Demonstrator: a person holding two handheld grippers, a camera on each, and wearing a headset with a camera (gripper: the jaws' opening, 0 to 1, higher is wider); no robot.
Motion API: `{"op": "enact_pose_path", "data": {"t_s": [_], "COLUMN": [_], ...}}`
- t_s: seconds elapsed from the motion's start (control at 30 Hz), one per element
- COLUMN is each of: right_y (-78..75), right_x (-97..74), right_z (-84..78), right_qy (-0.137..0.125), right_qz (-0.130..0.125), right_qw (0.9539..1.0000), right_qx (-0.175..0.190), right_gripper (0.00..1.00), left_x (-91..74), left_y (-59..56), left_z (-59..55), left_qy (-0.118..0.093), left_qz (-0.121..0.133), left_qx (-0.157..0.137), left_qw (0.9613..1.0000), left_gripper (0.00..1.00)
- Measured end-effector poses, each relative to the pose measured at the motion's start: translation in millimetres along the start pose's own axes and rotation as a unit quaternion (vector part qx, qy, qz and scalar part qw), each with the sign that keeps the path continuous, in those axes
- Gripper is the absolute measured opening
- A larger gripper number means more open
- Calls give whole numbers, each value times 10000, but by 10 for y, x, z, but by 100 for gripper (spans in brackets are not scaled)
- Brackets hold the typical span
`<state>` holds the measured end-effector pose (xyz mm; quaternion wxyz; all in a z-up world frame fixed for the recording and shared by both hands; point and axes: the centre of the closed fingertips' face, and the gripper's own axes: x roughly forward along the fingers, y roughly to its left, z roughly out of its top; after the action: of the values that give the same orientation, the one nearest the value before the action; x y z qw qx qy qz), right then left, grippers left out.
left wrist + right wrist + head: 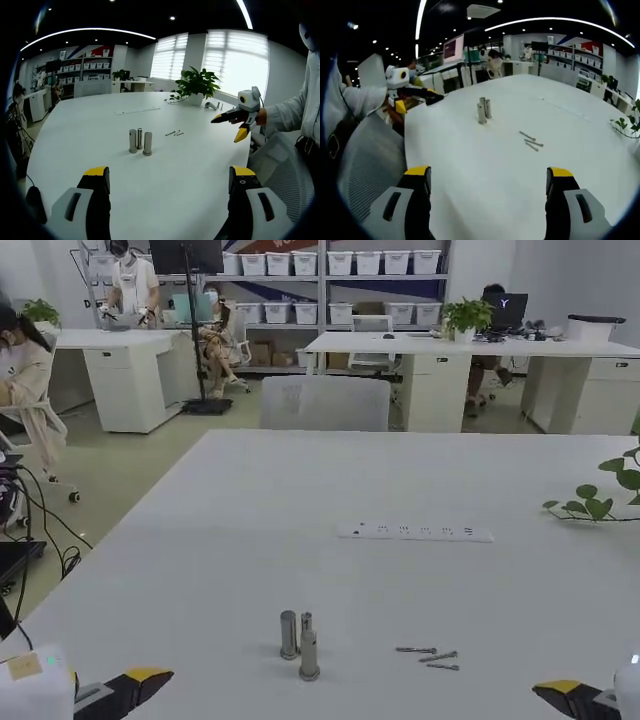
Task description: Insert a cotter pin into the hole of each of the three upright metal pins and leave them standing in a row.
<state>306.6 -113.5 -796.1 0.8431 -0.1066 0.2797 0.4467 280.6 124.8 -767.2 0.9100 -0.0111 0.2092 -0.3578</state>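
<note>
In the head view, three metal pins (298,643) stand bunched together near the near edge of the table (200,540). The cotter pins (428,658) lie loose close to their right. The frame's lower edge cuts off the left gripper (128,687) and the right gripper (570,698).

In the left gripper view, its jaws are spread wide and empty. The pins' cross-holes are too small to make out.

In the right gripper view, the jaws are likewise released. It should probably pinch one cotter pin low by an end while the left steadies a pin, since the tight cluster could topple.
</note>
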Motion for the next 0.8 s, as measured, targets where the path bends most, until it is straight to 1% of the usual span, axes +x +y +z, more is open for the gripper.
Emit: {"op": "enact_pose_path", "data": {"t_s": [0.4,0.57,0.8], "right_y": [-21,-4,26], "right_x": [-17,-20,0], "right_z": [1,-11,-2], "right_qy": [-7,9,20], "right_qz": [-17,-7,16], "right_qw": [10000,10000,10000], "right_qx": [16,8,3], "right_gripper": [97,97,97], "left_x": [20,14,-9], "left_y": [-13,-31,-28], "left_z": [19,18,-13], "left_qy": [-16,-19,1], "left_qz": [-13,-31,-28], "left_qx": [5,7,11], "left_qw": [10000,10000,10000], "left_gripper": [100,100,100]}}
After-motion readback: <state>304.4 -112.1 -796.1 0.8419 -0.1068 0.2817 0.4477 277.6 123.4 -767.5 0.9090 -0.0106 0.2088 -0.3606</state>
